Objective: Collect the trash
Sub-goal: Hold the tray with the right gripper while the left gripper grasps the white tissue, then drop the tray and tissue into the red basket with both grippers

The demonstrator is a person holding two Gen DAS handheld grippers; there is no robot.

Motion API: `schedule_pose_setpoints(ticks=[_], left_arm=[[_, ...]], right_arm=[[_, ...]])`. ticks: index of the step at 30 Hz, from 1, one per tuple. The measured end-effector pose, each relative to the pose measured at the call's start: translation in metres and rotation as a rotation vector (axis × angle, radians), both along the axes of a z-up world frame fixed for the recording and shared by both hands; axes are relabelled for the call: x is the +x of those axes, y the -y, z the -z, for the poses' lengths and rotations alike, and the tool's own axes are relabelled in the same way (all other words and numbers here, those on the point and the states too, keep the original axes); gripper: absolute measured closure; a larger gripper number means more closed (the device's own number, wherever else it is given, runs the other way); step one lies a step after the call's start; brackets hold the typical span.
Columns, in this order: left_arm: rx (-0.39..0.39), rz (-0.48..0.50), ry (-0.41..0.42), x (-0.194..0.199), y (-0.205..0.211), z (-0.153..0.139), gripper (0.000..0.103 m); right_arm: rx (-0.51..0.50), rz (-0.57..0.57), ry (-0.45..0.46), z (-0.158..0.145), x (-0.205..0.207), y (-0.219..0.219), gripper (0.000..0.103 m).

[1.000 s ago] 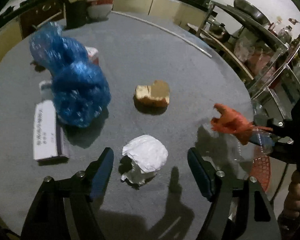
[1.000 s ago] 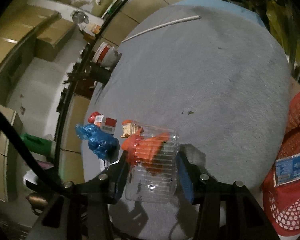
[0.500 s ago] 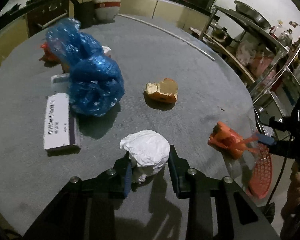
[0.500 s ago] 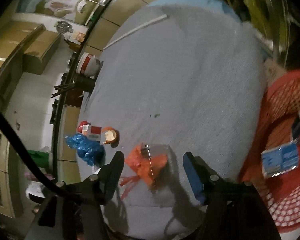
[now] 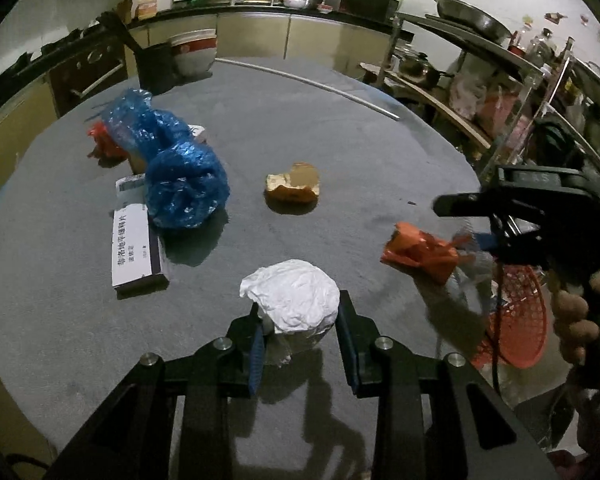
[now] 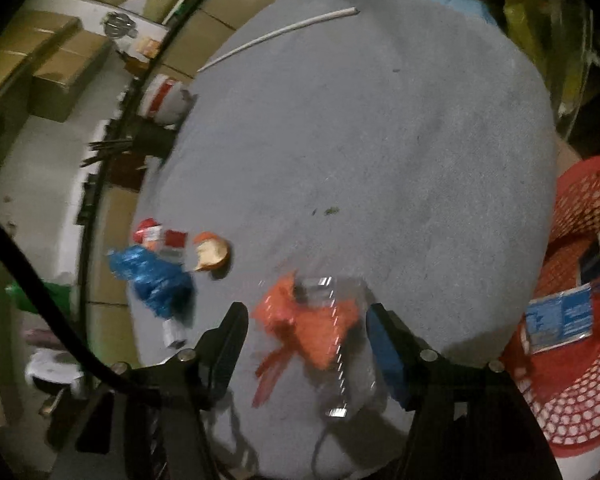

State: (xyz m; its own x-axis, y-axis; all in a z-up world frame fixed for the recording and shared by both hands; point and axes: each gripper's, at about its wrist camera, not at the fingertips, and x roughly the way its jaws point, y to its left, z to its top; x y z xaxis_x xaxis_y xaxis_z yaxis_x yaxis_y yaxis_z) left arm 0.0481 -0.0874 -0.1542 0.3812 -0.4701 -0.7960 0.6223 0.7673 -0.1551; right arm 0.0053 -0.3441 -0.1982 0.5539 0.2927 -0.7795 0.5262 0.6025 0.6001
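Observation:
My left gripper (image 5: 300, 340) is shut on a crumpled white paper ball (image 5: 290, 298), held just above the grey round table (image 5: 340, 140). My right gripper (image 6: 304, 340) is open around a clear plastic cup with orange wrapper inside (image 6: 320, 328), which lies on the table near its right edge; it also shows in the left wrist view (image 5: 420, 252). A red mesh trash basket (image 6: 580, 360) stands beside the table, with a blue packet (image 6: 560, 320) in it.
On the table lie a blue plastic bag (image 5: 172, 164), a white box with printed text (image 5: 134, 252), a piece of bread (image 5: 294, 188), a red wrapper (image 5: 100, 140) and a white stick (image 5: 308, 82). Kitchen counters and racks surround the table.
My left gripper closed on the white paper ball and lifted it slightly. My right gripper opened and let go of the clear cup with the orange wrapper, which now lies on the table.

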Motion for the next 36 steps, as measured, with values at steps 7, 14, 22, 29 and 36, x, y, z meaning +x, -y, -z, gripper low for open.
schedule_pose_setpoints(ticks=[7, 14, 22, 29, 36], left_arm=[[-0.008, -0.009, 0.011, -0.004, -0.01, -0.006, 0.069], [-0.023, -0.013, 0.035, -0.01, -0.01, -0.02, 0.069], [-0.06, 0.016, 0.038, -0.018, 0.001, -0.04, 0.069], [-0.071, 0.132, 0.053, -0.034, 0.042, -0.054, 0.069], [-0.126, 0.292, 0.03, -0.056, 0.096, -0.062, 0.069]], right_arm=[[-0.141, -0.051, 0.035, -0.021, 0.0, -0.007, 0.054], [-0.365, -0.115, 0.312, -0.091, -0.021, -0.025, 0.054], [-0.34, -0.041, 0.451, -0.115, -0.053, -0.001, 0.054], [-0.329, 0.057, 0.434, -0.11, -0.093, 0.038, 0.054], [-0.332, 0.193, 0.391, -0.1, -0.152, 0.087, 0.054]])
